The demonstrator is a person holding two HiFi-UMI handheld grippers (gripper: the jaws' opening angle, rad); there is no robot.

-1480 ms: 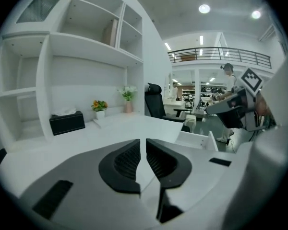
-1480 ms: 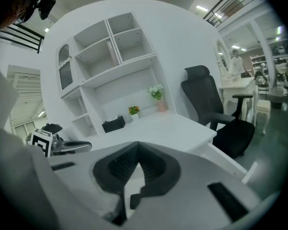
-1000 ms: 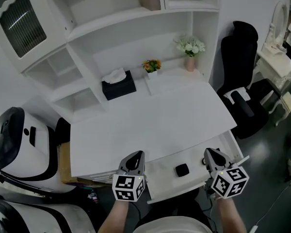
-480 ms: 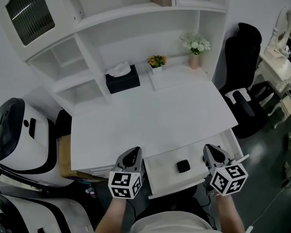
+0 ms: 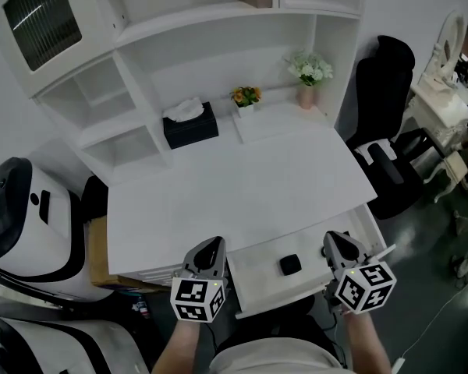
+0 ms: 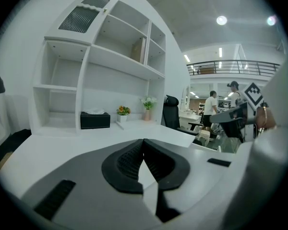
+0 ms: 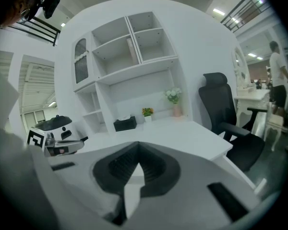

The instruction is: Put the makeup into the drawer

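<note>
Makeup [image 5: 289, 264] sits inside the open drawer [image 5: 254, 274]. We hold the left gripper [image 5: 210, 246] and right gripper [image 5: 333, 241] either side of the drawer, both with jaws pressed together.

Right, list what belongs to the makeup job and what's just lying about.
Job: black makeup case, open drawer, left tool, right tool.
Lying about: tissue box, orange flowers, white flowers, black office chair.
</note>
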